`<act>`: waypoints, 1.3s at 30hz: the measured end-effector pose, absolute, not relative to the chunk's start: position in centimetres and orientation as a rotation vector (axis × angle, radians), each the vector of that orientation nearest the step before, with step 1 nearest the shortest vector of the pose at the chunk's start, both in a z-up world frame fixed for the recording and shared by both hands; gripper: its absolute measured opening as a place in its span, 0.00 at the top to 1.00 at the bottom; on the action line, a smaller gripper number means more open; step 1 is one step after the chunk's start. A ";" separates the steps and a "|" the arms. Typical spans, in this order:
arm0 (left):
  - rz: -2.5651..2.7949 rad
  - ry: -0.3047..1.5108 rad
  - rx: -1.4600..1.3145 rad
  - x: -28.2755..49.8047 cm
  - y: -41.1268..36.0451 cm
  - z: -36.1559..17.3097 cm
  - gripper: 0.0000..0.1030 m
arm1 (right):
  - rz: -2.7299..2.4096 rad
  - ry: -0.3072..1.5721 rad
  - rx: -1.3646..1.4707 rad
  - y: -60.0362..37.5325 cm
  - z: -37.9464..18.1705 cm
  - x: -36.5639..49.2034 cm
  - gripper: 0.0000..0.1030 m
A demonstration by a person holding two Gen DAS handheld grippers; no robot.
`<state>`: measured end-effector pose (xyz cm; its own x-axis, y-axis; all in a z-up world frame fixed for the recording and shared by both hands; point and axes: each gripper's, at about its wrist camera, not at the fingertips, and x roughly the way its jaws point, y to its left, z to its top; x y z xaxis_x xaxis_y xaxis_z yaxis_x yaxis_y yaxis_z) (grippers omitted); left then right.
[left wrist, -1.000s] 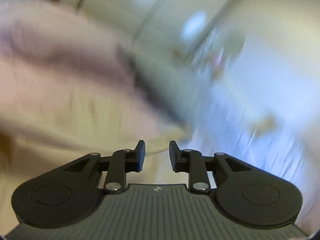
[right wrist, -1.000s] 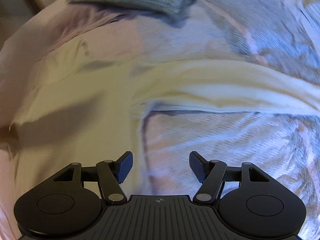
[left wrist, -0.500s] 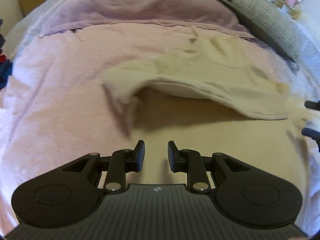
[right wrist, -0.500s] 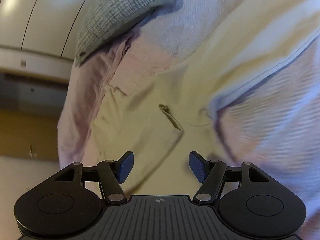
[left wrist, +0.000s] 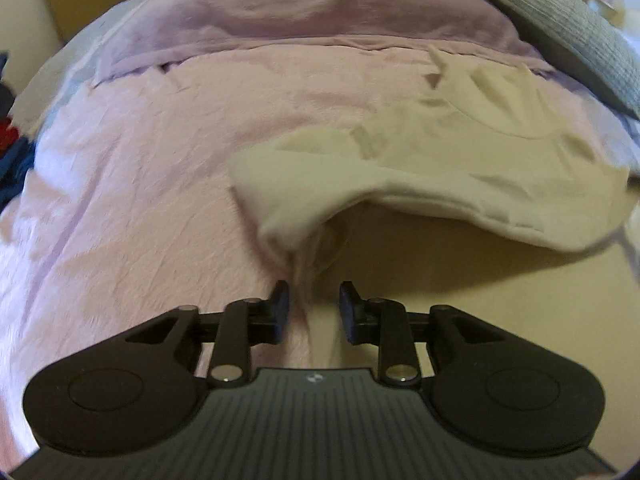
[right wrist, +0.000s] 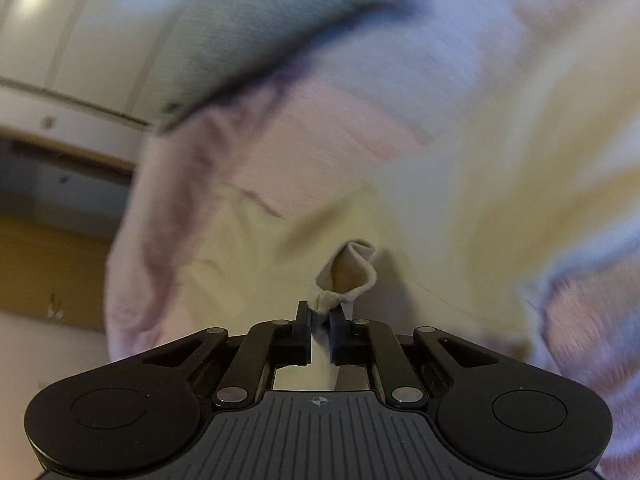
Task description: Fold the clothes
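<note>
Left wrist view, left to right: a dark blue and red heap [left wrist: 10, 152] at the far left edge, off the bed. Then the pink bedsheet [left wrist: 152, 184] — wide, wrinkled, bare across the whole left half. A darker pink blanket [left wrist: 304, 12] runs along the top. The cream shirt [left wrist: 460, 168] lies on the right half of the sheet, its near part folded over so a rounded fold edge hangs above a lower layer in shadow. A grey pillow [left wrist: 576, 36] sits at the top right, just past the shirt.

The left gripper [left wrist: 313, 308] is low over the shirt's left edge, jaws parted by a moderate gap. A ridge of cream cloth runs up between the fingers, but they are not closed on it.

Right wrist view, heavily blurred: white cabinet doors [right wrist: 72, 40] and a wood panel [right wrist: 44, 272] on the left, beyond the bed's edge. The grey pillow [right wrist: 280, 32] lies across the top, the pink bedsheet [right wrist: 320, 128] below it, and the cream shirt [right wrist: 460, 240] fills the middle and right.

The right gripper [right wrist: 320, 322] has its jaws nearly together, pinching a bunched hem of the shirt — a small loop of cloth stands up just past the fingertips. Striped pale bedding [right wrist: 592, 320] shows at the right edge, beside the shirt.
</note>
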<state>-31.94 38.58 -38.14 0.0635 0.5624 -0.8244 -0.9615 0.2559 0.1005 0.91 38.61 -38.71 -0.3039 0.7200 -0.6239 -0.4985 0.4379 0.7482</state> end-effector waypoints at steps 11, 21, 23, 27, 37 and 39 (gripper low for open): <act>1.246 0.773 -0.480 -33.5 37.9 -37.3 0.94 | 1.248 1.046 0.316 37.3 -29.2 4.3 0.95; 1.105 0.518 -0.716 -38.3 38.7 -36.8 0.96 | 0.982 1.268 0.054 34.4 -38.4 5.3 0.95; 1.057 0.529 -0.673 -38.7 38.5 -36.6 0.96 | 1.075 1.197 0.121 35.1 -36.3 5.4 0.95; 0.987 0.540 -0.638 -39.3 38.6 -36.9 0.95 | 1.088 0.993 0.035 37.5 -33.4 6.1 0.95; 0.901 0.653 -0.664 -39.4 38.6 -37.2 0.95 | 1.015 1.144 -0.192 36.1 -38.2 5.0 0.95; 0.854 0.642 -0.732 -40.1 39.0 -36.6 0.95 | 1.001 1.157 -0.228 35.8 -38.7 5.1 0.95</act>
<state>-40.10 39.01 -36.65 0.5045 0.4304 -0.7485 -0.8385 0.4509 -0.3059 5.06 35.76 -38.67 0.0457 0.5394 -0.8408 -0.7545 0.5703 0.3248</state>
